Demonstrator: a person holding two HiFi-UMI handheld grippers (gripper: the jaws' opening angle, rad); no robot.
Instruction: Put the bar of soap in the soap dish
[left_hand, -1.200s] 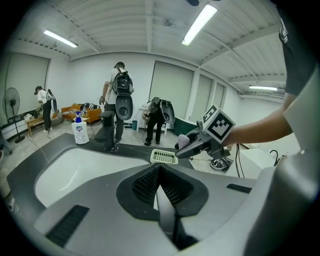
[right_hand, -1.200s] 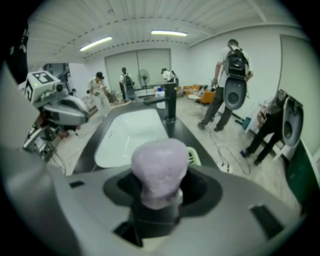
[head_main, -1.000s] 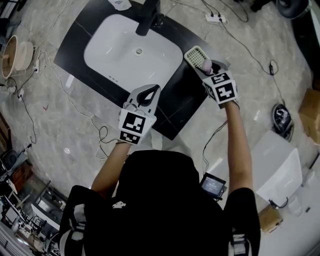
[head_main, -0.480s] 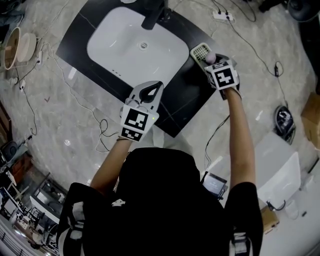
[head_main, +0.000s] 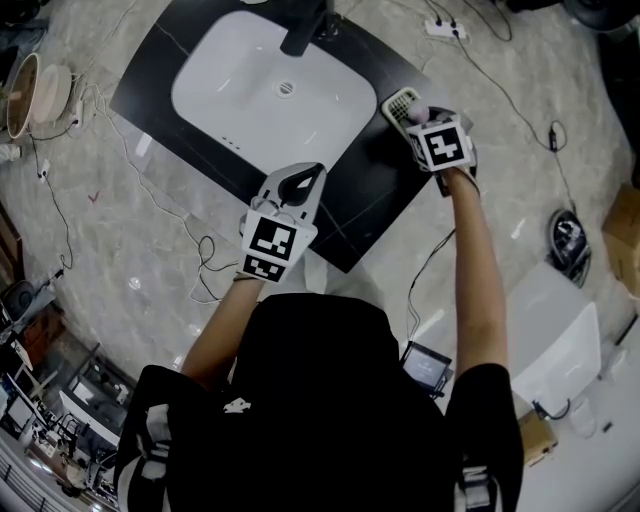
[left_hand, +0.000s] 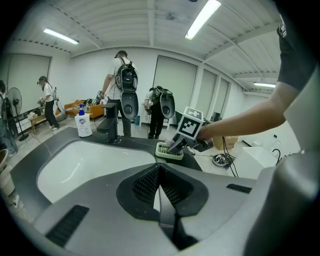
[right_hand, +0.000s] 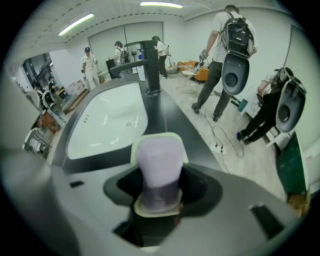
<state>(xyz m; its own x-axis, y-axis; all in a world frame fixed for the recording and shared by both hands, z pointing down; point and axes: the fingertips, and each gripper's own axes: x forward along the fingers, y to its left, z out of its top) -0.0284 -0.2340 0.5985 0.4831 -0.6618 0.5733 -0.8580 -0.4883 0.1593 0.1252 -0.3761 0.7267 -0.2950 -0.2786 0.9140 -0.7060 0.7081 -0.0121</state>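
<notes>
Beside the white basin (head_main: 250, 105), soap dish (head_main: 398, 103) sits on black countertop (head_main: 370, 190).

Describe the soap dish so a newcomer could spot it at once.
Find the black countertop with the white basin. The soap dish sits on it right of the basin: the only pale slotted tray, under the right gripper holding lilac soap.

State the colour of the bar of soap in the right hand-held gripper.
Pale lilac; the bar of soap shows best in the right gripper view.

Soap bar (right_hand: 156, 160) x1, soap dish (left_hand: 167, 150) x1, sink (head_main: 250, 105) x1, faucet (left_hand: 112, 125) x1, left hand-held gripper (head_main: 303, 180), right hand-held gripper (head_main: 415, 118) (2 tot.).
</notes>
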